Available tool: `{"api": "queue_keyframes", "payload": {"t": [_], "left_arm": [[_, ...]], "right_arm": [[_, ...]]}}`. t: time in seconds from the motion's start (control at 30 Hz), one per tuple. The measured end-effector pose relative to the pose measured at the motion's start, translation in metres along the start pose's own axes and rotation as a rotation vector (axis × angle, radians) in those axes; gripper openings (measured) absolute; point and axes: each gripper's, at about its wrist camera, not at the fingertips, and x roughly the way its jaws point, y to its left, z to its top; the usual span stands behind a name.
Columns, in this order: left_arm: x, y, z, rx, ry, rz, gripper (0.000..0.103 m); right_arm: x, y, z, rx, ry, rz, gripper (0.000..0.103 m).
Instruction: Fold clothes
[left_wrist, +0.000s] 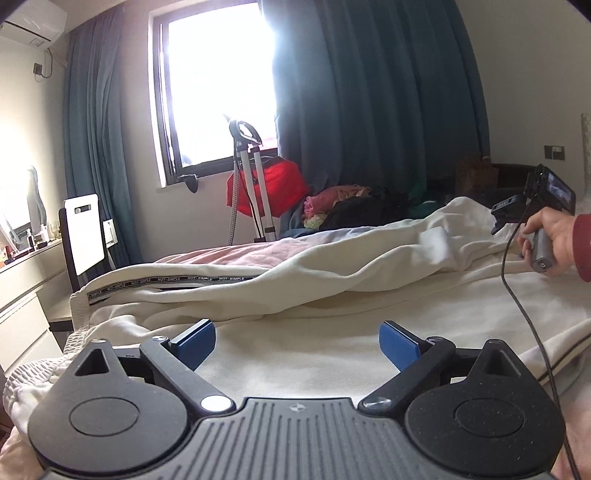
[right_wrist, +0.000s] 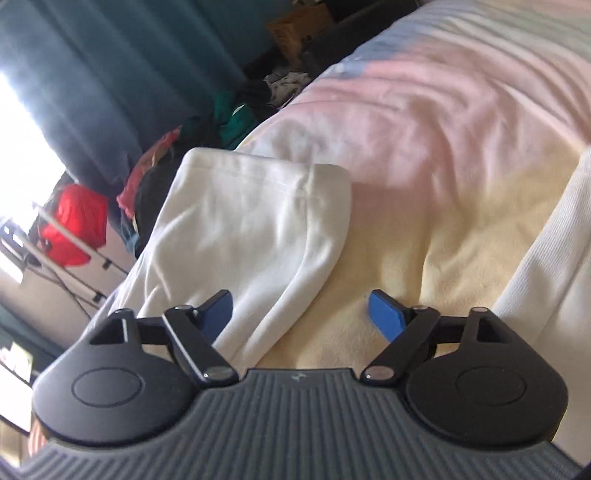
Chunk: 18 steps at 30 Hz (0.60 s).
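Both my grippers are wide and empty. I'd bring the right gripper (right_wrist: 299, 314) down on the trouser leg (right_wrist: 251, 221) hem, and the left gripper (left_wrist: 297, 343) on the waistband (left_wrist: 40, 373), biting both layers.

Home bedroom: bed (left_wrist: 236, 254) with pastel sheet, curtained window (left_wrist: 218, 85), wall air conditioner (left_wrist: 35, 22)

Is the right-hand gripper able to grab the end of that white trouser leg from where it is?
Probably yes. The right gripper is open, the trouser leg lies just ahead, partly between its fingers, with nothing covering it.
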Motion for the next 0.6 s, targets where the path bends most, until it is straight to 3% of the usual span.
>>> {"api": "queue_keyframes", "payload": {"t": [0.13,0.27,0.37,0.4,0.53,0.6], "left_arm": [[0.019,-0.005,-0.001,-0.011,0.008,-0.013,0.097],[0.044,-0.01,-0.006,-0.011,0.004,-0.02,0.097],[0.05,-0.019,-0.009,0.037,-0.019,-0.004,0.097],[0.049,-0.022,-0.011,0.048,-0.024,-0.026,0.097],[0.039,-0.034,-0.017,0.097,-0.046,-0.095,0.097],[0.033,-0.038,-0.018,0.129,-0.068,-0.107,0.097]], "right_arm": [[0.025,0.004,0.006,-0.028,-0.058,-0.013,0.059],[0.05,0.009,0.019,-0.021,-0.097,-0.079,0.011],[0.057,0.053,0.033,-0.238,-0.1,-0.188,0.008],[0.05,0.071,0.042,-0.288,-0.124,-0.188,0.008],[-0.019,0.128,0.079,-0.404,-0.382,-0.064,0.008],[-0.047,0.133,0.088,-0.439,-0.474,-0.058,0.008]]}}
